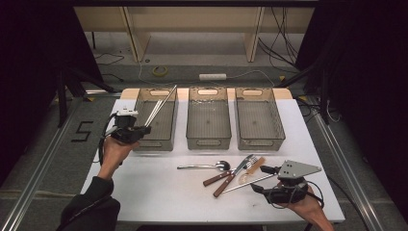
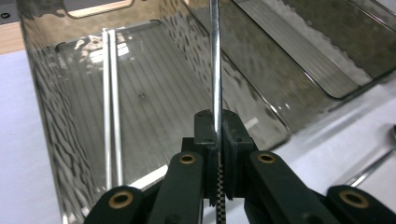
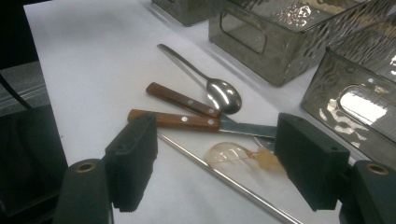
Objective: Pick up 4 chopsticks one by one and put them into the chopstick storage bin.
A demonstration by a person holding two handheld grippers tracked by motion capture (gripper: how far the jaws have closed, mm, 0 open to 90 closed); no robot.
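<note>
A: One chopstick is pinched between the pressed-together jaws of the left gripper, at the near end of the left bin.

B: Its long axis?

A: It points away from the jaws, up over that bin toward its far rim. Two more chopsticks lie on the bin's floor.

B: The right gripper?

A: Spread, holding nothing, well right of the bin over a loose chopstick. The pinched stick's tip is cut off.

black digit 5, apparently taped, on grey floor
</note>
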